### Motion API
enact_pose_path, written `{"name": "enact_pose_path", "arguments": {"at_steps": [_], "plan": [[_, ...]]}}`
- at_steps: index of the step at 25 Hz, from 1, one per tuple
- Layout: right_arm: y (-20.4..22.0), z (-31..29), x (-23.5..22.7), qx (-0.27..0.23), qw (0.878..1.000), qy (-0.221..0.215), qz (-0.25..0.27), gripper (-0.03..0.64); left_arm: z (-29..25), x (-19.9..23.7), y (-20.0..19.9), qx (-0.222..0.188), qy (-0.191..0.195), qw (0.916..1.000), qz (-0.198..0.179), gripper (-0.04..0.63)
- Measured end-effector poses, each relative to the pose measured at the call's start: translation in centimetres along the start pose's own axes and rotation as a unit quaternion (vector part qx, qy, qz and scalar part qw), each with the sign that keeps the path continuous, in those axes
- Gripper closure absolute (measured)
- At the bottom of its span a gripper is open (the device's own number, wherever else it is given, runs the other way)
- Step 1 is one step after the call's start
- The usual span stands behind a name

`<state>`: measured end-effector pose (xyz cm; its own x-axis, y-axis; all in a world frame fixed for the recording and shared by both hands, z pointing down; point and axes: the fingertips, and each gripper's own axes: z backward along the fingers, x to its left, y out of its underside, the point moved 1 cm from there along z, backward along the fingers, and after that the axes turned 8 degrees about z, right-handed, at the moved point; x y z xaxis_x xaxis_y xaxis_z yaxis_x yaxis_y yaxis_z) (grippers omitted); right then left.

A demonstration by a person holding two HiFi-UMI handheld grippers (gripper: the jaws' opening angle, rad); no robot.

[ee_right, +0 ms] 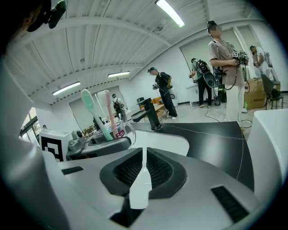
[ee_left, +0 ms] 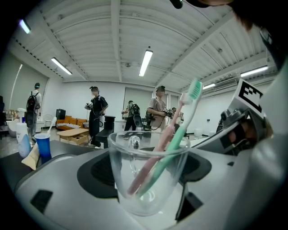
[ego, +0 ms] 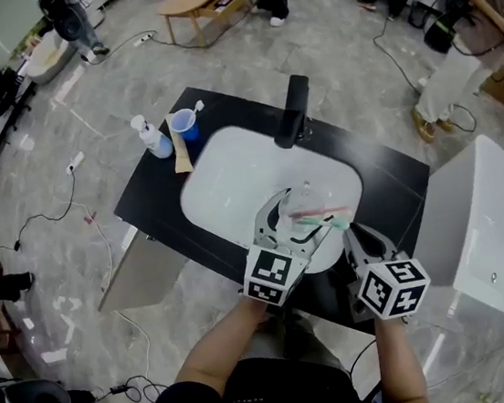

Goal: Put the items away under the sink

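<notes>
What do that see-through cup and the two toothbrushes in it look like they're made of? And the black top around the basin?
Clear handled cup: glass or hard clear plastic, glossy; fully transparent with bright glints, which one I can't tell.
Pink toothbrush and mint-green toothbrush: smooth moulded plastic; even colour, slight translucency.
Black countertop: flat, uniform, softly sheened; possibly stone or laminate, unclear.

My head camera looks steeply down on the sink (ego: 229, 167) and tabletop (ego: 155, 199). The other two ride close behind my jaws, facing nearly level. All three share the clear cup (ee_left: 148, 179).
</notes>
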<state>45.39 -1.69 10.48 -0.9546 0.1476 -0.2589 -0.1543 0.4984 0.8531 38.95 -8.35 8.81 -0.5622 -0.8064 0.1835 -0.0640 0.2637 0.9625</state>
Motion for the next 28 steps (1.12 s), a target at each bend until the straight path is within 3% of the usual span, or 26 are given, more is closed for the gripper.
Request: {"name": "enact_pose_path", "arguments": {"at_steps": [13,28], "plan": [[1.9,-1.9,7.1,0.014,0.999,-0.029,0.023,0.568,7.8,3.5,1.5,-0.01,-0.022,0.9996,0.013,0.204],[4.2,-5.5,22.6,0.032,0.995,-0.08,0.046,0.568,22.9,12.7,3.2,-0.015,-0.086,0.9955,0.035,0.204]]}}
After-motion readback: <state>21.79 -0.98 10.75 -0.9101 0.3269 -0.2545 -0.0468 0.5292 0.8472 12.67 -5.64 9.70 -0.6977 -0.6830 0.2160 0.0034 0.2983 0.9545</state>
